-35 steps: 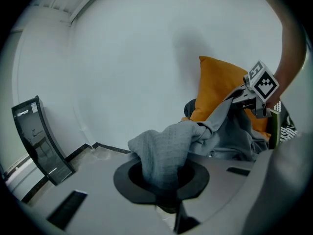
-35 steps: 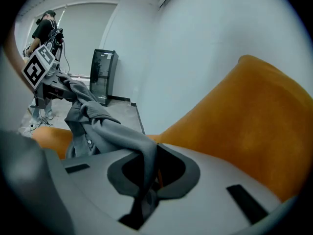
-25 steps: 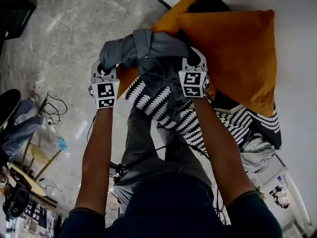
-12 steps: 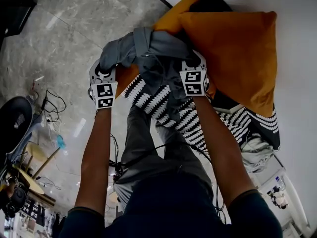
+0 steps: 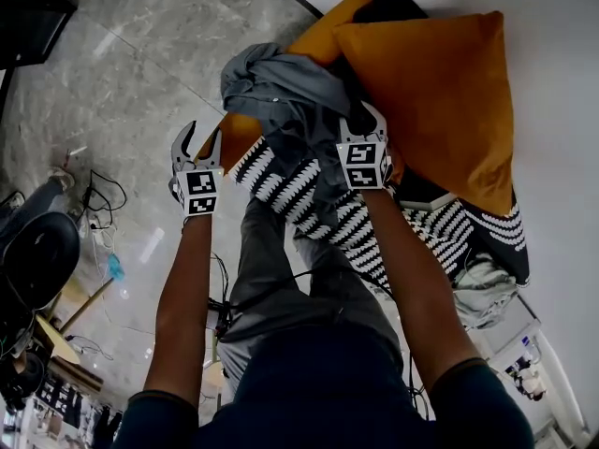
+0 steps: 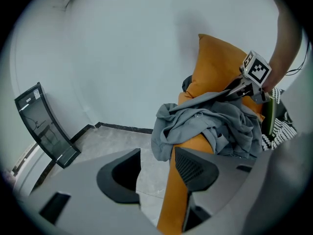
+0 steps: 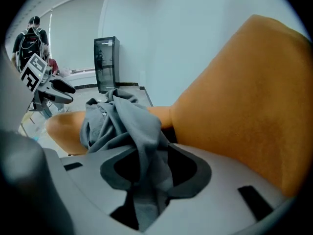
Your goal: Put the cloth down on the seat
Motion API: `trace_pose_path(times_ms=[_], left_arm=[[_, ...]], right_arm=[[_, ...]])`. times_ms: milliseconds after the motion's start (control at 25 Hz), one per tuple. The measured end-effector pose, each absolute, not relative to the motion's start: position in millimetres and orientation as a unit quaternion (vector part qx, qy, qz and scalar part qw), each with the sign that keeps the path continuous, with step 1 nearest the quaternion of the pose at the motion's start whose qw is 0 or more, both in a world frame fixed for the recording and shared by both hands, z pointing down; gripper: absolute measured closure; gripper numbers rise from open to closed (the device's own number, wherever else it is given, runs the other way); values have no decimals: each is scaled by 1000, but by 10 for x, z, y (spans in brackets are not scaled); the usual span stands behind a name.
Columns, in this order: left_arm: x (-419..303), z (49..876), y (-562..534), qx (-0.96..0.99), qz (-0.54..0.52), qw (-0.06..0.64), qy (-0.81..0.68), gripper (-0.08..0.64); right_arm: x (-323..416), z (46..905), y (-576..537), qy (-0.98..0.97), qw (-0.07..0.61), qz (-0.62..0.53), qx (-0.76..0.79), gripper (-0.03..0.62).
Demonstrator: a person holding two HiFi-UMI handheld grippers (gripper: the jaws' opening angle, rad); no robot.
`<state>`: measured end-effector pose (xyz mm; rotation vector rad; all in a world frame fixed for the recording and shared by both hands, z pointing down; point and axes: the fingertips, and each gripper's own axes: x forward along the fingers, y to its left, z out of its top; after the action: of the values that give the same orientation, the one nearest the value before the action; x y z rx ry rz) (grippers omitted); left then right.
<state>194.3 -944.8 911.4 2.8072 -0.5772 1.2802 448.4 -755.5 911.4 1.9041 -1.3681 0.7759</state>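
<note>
Nothing legible here — no words, numbers, labels or brand marks can be read on any surface.

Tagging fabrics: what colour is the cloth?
Plain grey. The cloth shows best in the left gripper view.

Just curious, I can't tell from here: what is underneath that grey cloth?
An orange seat cushion shows beneath the grey cloth, and a striped fabric lies by its lower edge. Whatever is directly under the bundle is covered and cannot be seen.
</note>
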Motion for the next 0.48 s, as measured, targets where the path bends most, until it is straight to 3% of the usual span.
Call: trace_pose_path(times_ms=[320, 480], left_arm=[[1990, 8762, -9273, 907, 381, -17, -181, 357], [2016, 8599, -9205, 912, 366, -22, -183, 366]], right_arm=[[4335, 8877, -7301, -524, 329, 281, 734, 442], [4238, 8764, -7183, -530, 323, 278, 733, 510]])
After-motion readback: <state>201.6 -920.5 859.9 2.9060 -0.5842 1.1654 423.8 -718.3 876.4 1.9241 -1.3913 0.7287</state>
